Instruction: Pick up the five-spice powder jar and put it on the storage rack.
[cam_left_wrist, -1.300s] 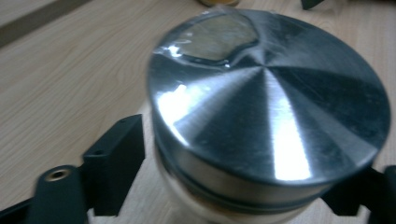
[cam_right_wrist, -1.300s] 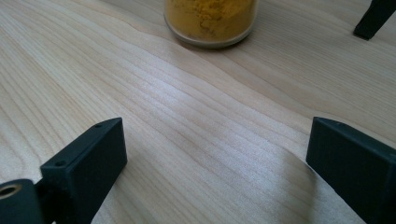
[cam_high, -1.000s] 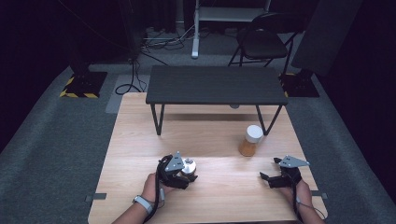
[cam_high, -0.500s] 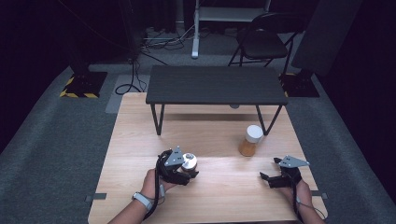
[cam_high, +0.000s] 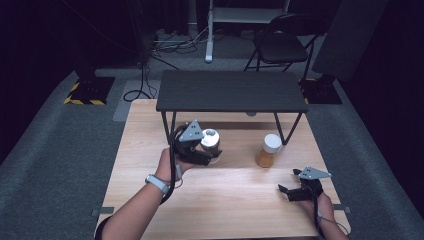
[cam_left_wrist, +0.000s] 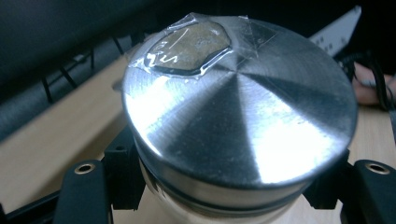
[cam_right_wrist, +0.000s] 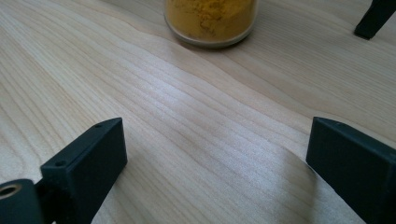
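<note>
Your left gripper (cam_high: 204, 150) grips a jar (cam_high: 210, 141) with a steel lid (cam_left_wrist: 238, 100), its jaws closed on the jar's sides just under the lid. A taped patch (cam_left_wrist: 194, 44) sits on the lid's far edge. You hold the jar over the wooden table (cam_high: 150, 145), just in front of the black shelf (cam_high: 230, 90). Your right gripper (cam_high: 295, 191) rests low at the table's near right, jaws wide apart with nothing between them. A spice jar (cam_high: 268, 150) of yellow powder stands ahead of it, near the shelf's right leg (cam_high: 281, 131).

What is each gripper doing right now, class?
Left gripper: shut on the metal-lidded jar.
Right gripper: open, holding nothing.
</note>
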